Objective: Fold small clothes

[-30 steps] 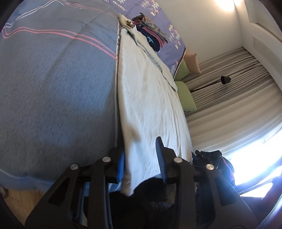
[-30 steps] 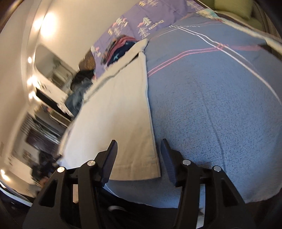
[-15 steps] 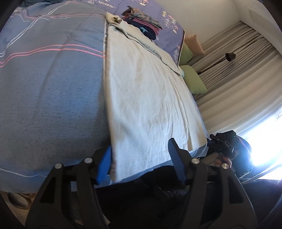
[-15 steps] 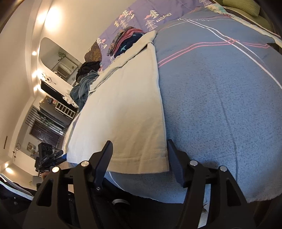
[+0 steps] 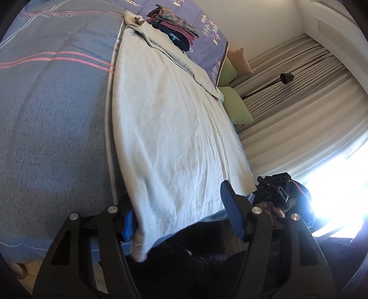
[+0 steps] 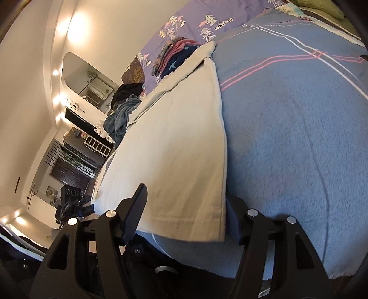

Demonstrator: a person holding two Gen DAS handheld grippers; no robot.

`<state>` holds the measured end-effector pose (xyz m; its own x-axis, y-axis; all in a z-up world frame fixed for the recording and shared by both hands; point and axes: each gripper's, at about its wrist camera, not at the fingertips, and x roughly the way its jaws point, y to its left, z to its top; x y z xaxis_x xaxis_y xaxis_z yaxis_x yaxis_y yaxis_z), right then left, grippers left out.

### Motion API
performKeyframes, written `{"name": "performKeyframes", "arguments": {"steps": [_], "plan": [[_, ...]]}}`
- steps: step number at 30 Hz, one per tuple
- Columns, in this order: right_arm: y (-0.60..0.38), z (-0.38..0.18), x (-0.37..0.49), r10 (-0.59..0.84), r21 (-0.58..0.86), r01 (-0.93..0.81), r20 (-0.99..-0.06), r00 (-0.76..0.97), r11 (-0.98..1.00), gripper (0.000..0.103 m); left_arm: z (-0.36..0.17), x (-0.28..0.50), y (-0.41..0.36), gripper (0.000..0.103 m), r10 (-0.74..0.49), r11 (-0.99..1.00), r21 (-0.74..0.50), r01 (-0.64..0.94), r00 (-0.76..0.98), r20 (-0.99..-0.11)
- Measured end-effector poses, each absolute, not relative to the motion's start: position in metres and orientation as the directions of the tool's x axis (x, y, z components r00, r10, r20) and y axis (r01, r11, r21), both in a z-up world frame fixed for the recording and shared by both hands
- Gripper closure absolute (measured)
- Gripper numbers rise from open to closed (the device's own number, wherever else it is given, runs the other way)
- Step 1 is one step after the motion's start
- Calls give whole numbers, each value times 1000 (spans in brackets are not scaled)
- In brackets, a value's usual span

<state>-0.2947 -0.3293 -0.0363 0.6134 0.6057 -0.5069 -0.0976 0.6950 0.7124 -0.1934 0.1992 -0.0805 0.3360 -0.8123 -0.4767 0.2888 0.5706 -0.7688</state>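
While the pale folded garment (image 5: 174, 128) lies flat along the near side of the bed, both grippers stand at its near hem with their jaws apart. Left wrist view: the left gripper (image 5: 177, 214) straddles one corner of the hem; the garment's edge hangs over the bed's edge between the blue-padded fingers (image 5: 232, 216), and the left pad sits just beside the cloth. Whether that pad touches the fabric cannot be told; the other finger stands clear of it, so nothing is clamped. Right wrist view: the right gripper (image 6: 186, 214) straddles the other corner of the same garment (image 6: 174, 147), its jaws parted, the cloth lying loose between them on the blue blanket (image 6: 287, 142). The right-hand finger (image 6: 234, 220) is partly hidden behind the hem.

Setting: the blanket carries pink and white stripes (image 5: 55, 57) and covers most of the bed. At the far end of the garment a stack of folded clothes (image 5: 177, 30), dark blue, pink and patterned, rests on a purple sheet (image 6: 195, 20) printed with tree shapes. Green cushions (image 5: 234, 105) lie beside grey curtains (image 5: 299, 96) in the left view; a heap of dark and blue-grey clothing (image 6: 124, 105) lies beyond the garment in the right view. Each view shows the opposite gripper's camera housing (image 6: 71, 193) at the bed's edge.
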Motion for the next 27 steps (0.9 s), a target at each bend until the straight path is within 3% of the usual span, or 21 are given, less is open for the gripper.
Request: {"name": "performKeyframes", "arguments": {"steps": [3, 5, 6, 7, 8, 11, 18, 27], "plan": [[-333, -39, -293, 594, 718, -74, -507, 625, 692, 55, -81, -194, 199, 40, -814, 567, -772, 287, 338, -472], [-334, -41, -293, 597, 723, -70, -507, 621, 687, 77, -82, -194, 200, 60, -799, 589, -757, 282, 343, -494], [-334, -43, -293, 606, 730, -70, -506, 614, 680, 85, -83, -194, 201, 65, -789, 603, -749, 275, 344, -509], [-334, -45, -293, 608, 731, -70, -506, 611, 679, 90, -85, -194, 203, 77, -780, 615, -743, 265, 346, -522], [-333, -46, -294, 609, 733, -70, -504, 613, 676, 92, -85, -194, 206, 87, -777, 618, -742, 261, 346, -525], [-333, -47, -296, 621, 763, -77, -459, 636, 642, 96, -88, -195, 210, 95, -777, 615, -746, 254, 355, -519], [-326, -27, -290, 688, 831, -174, -300, 660, 529, 96, -67, -197, 221, 96, -842, 493, -806, 328, 413, -347], [-321, 17, -257, 741, 859, -305, -120, 661, 411, 96, -36, -163, 206, 96, -886, 383, -815, 434, 421, -192]]}}
